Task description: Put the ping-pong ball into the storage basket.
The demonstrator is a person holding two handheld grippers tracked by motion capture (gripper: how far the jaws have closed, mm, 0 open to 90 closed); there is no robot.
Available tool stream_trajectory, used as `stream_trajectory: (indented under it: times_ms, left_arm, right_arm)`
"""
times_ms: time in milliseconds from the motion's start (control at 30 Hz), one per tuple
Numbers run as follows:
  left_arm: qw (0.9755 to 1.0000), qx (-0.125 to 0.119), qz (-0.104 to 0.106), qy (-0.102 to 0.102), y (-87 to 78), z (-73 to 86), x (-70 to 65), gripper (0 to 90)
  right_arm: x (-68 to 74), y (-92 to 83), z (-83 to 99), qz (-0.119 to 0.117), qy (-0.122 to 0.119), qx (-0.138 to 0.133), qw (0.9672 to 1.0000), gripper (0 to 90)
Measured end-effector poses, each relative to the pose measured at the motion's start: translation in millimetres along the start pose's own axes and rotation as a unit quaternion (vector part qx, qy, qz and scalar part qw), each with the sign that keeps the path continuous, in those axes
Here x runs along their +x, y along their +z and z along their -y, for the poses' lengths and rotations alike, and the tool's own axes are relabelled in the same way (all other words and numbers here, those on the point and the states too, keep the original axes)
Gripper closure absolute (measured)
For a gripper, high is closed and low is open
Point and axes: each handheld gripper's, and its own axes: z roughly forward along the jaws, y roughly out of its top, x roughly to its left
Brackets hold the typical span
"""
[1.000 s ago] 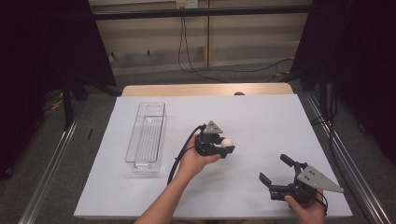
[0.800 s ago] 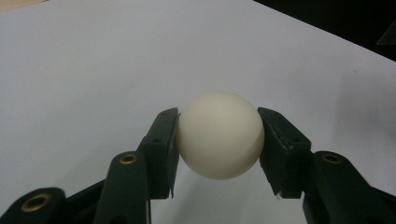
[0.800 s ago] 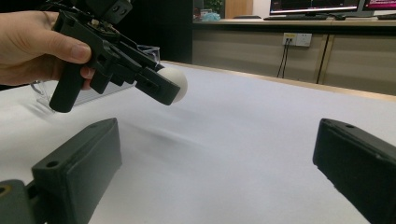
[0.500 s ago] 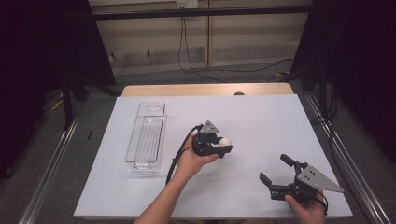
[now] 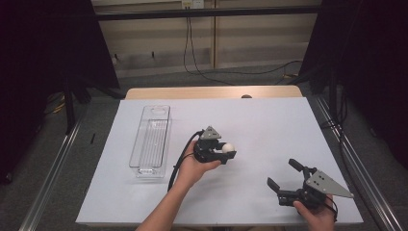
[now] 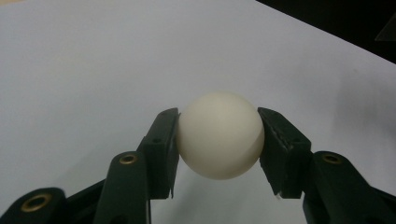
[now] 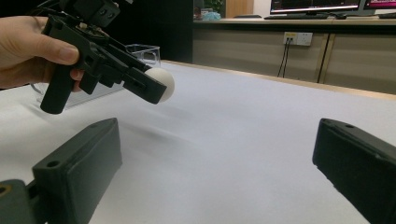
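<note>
High view: left gripper [image 5: 226, 155] clamps the small white plastic ball [image 5: 229, 147] mid-desk; next, likely carry to the clear tray [image 5: 150, 142] near the left edge.

Beyond the right hand-held gripper [image 7: 210, 168] with jaws spread wide, the left hand-held gripper [image 7: 156, 88] clamps a white ball [image 7: 164, 80].

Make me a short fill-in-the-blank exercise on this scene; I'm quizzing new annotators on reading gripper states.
1. The left gripper is shut on a white ____.
2. The right gripper has nothing between its jaws, which stand ____.
3. In the right gripper view, the ball is held ____ the white table cover, not resting on it.
4. In the high view, the clear plastic tray lies on the ____ gripper's side of the table.

Missing words: ball; open; above; left
</note>
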Motion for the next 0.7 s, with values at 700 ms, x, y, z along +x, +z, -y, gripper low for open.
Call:
stream_trajectory:
  times_ms: [700]
  left_arm:
    - [0.9996,0.003,-0.019,-0.020,-14.4,7.8,9.7,51.1]
  right_arm:
    - [-0.3,0.7,-0.3,0.004,0.000,0.000,1.0000,1.0]
